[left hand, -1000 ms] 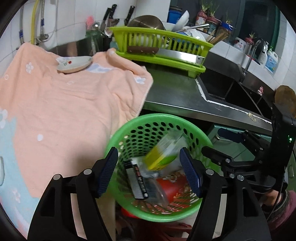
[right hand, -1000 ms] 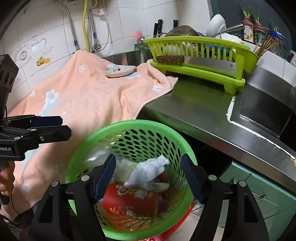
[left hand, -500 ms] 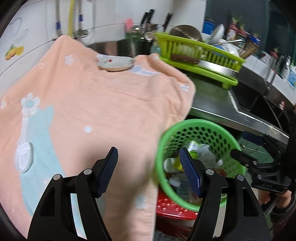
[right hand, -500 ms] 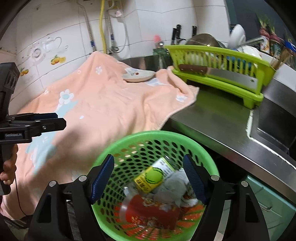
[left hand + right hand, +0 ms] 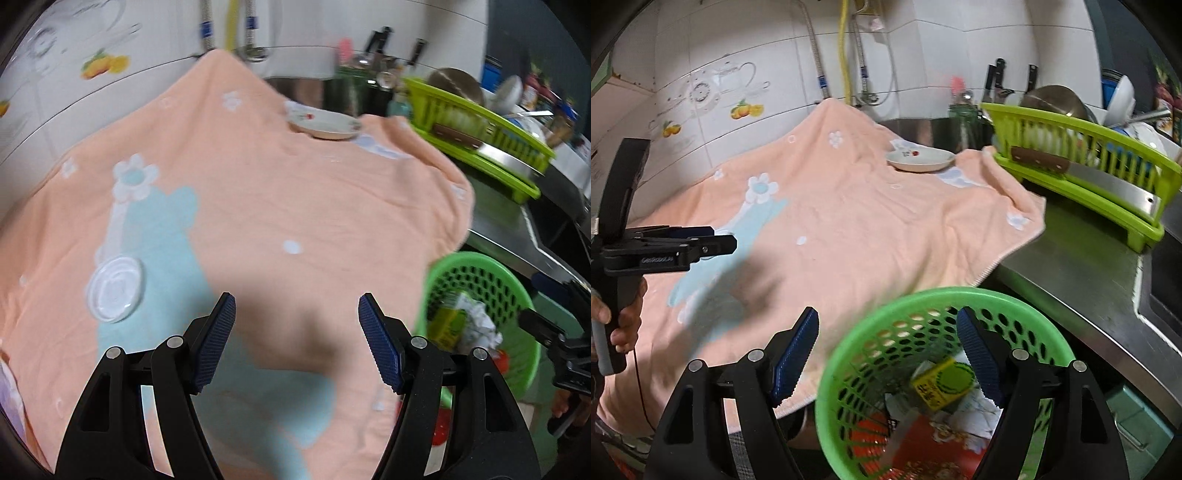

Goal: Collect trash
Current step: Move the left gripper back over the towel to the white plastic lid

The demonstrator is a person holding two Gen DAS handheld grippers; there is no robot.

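Left gripper (image 5: pixel 297 339), jaws apart and empty, above the peach towel (image 5: pixel 295 192); a clear plastic lid (image 5: pixel 114 290) lies on the towel at left. Right gripper (image 5: pixel 886 354), jaws apart and empty, over the near green basket (image 5: pixel 849 354) of trash, beside the towel's right edge.

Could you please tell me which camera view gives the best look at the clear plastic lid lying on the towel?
The left wrist view: the clear plastic lid lies in plain sight on the towel, left of the left gripper. In the right wrist view that stretch of the towel is blurred and shadowed, so the lid cannot be made out.
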